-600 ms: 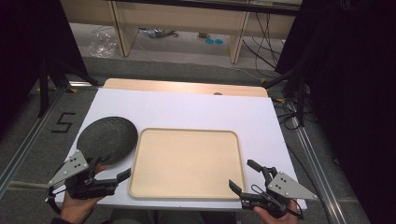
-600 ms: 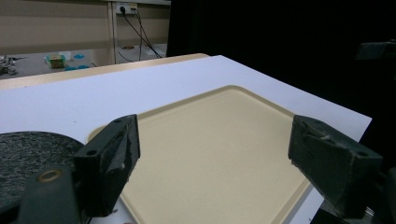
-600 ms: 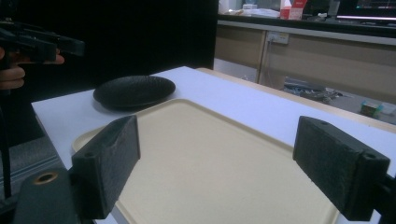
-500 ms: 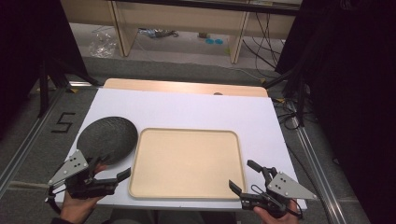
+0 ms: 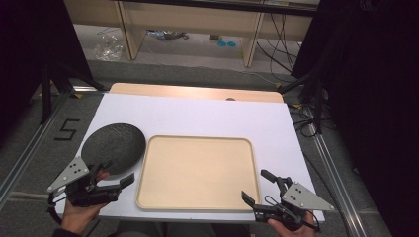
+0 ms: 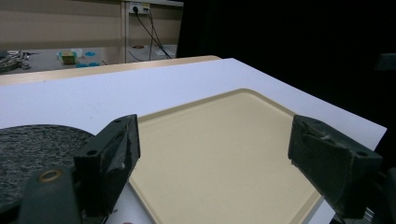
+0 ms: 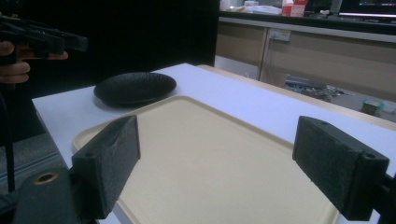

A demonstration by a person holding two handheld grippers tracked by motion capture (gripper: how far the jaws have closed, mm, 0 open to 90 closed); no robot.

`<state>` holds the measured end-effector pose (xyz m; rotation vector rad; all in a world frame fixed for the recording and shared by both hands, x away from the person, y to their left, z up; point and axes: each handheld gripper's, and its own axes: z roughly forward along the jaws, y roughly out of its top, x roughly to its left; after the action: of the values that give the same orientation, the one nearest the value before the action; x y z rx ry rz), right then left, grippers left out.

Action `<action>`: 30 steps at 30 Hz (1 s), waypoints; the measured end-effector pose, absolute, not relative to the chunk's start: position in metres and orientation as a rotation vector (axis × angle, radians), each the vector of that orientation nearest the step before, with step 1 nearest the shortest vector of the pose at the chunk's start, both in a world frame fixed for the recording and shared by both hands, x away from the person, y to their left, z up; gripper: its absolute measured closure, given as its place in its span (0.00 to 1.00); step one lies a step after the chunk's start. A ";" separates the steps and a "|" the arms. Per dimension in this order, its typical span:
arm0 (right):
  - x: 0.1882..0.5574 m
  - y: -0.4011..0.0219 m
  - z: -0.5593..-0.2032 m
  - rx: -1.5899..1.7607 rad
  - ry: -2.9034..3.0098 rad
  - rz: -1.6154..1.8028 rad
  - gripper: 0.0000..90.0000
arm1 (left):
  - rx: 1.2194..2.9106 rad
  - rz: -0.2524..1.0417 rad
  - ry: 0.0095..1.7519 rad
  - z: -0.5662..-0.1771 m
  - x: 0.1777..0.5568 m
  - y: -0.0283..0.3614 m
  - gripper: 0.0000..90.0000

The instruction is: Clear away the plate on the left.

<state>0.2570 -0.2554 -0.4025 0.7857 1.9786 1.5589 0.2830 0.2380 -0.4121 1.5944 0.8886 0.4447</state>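
A beige tray (image 5: 197,170) lies empty at the middle front of the white table (image 5: 197,118). A dark round plate (image 5: 113,147) rests just left of it, also seen as the plate (image 7: 134,87) and plate (image 6: 32,149). My left gripper (image 5: 117,174) hovers open at the front left corner, close to the plate's near edge, holding nothing. At the front right, my right gripper (image 5: 258,185) stands open by the tray's near right corner, jaws wide and empty. The tray (image 6: 224,154) fills the gap between the left jaws, and the tray (image 7: 210,163) lies ahead of the right jaws.
A wooden strip (image 5: 197,92) edges the table's far side. Metal rails (image 5: 29,143) run along the floor on both sides. Black curtains (image 5: 375,74) stand at the right and left. Cables (image 5: 281,34) and shelving lie beyond the table.
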 end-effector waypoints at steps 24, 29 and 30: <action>0.257 -0.254 -0.402 0.782 1.989 1.565 0.18 | 1.580 0.458 0.929 -0.413 0.286 0.244 0.19; 0.257 -0.255 -0.402 0.779 2.011 1.570 0.19 | 1.523 0.408 0.994 -0.415 0.291 0.252 0.20; 0.257 -0.254 -0.403 0.780 2.004 1.571 0.18 | 1.496 0.391 1.018 -0.416 0.293 0.256 0.21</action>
<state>0.2572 -0.2541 -0.4030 0.7804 2.0043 1.5706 0.2933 0.2556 -0.4162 1.4959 1.0182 0.3908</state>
